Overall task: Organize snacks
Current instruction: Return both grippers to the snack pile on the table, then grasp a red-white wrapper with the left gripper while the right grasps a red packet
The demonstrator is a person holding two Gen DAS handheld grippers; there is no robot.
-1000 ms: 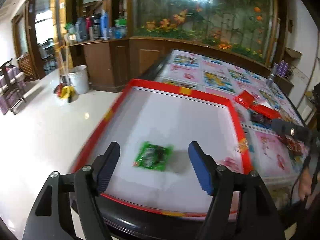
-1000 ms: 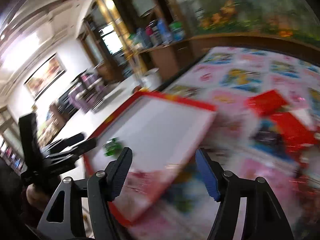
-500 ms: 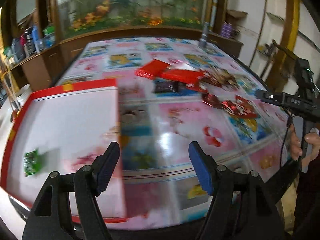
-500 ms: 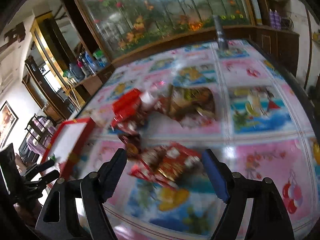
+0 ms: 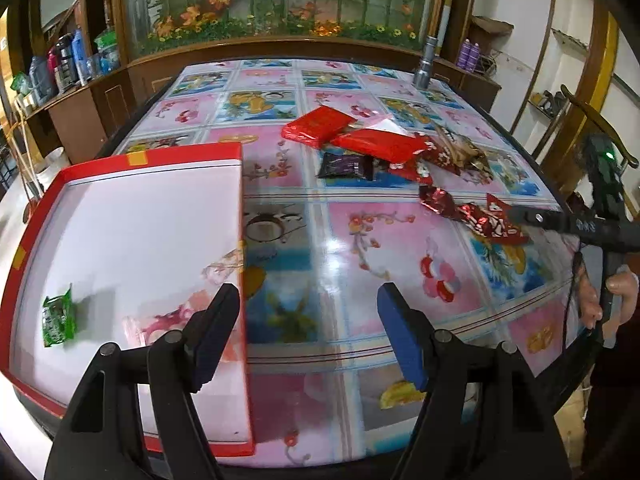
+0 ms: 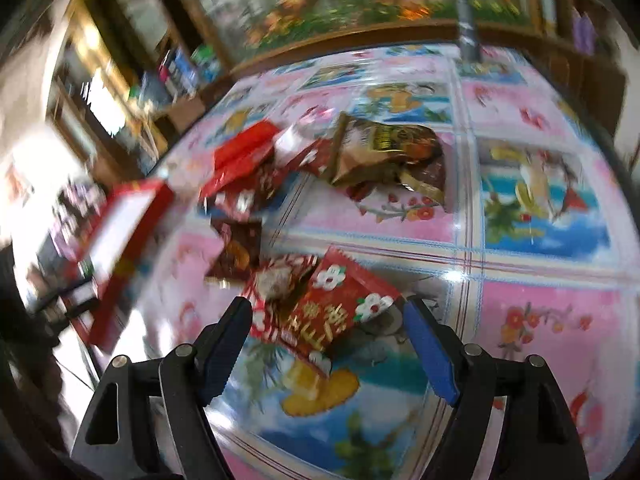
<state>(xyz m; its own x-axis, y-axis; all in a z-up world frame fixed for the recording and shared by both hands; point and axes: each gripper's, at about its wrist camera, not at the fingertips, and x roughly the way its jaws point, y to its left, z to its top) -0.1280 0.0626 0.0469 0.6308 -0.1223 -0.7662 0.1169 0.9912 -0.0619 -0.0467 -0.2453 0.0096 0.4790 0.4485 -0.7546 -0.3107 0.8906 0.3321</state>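
Observation:
A red-rimmed white tray (image 5: 132, 160) lies at the table's left end and holds one small green snack packet (image 5: 59, 317). A heap of red, purple and gold snack packets (image 5: 384, 148) lies on the table's middle right. My left gripper (image 5: 308, 330) is open and empty above the table's near edge, beside the tray's right rim. My right gripper (image 6: 328, 344) is open, just short of a red packet with white flowers (image 6: 340, 308). The right gripper also shows in the left wrist view (image 5: 536, 220), near the same packet (image 5: 492, 222).
The table has a glossy cartoon-print cover (image 5: 400, 264). A metal bottle (image 5: 426, 62) stands at the far right corner. A gold-brown bag (image 6: 384, 148) and a dark brown packet (image 6: 236, 252) lie in the heap. A wooden cabinet with bottles (image 5: 64, 68) stands far left.
My left gripper swung right from over the tray and green packet to the table's near edge. My right gripper swung to the snack heap and closed in on the red flowered packet.

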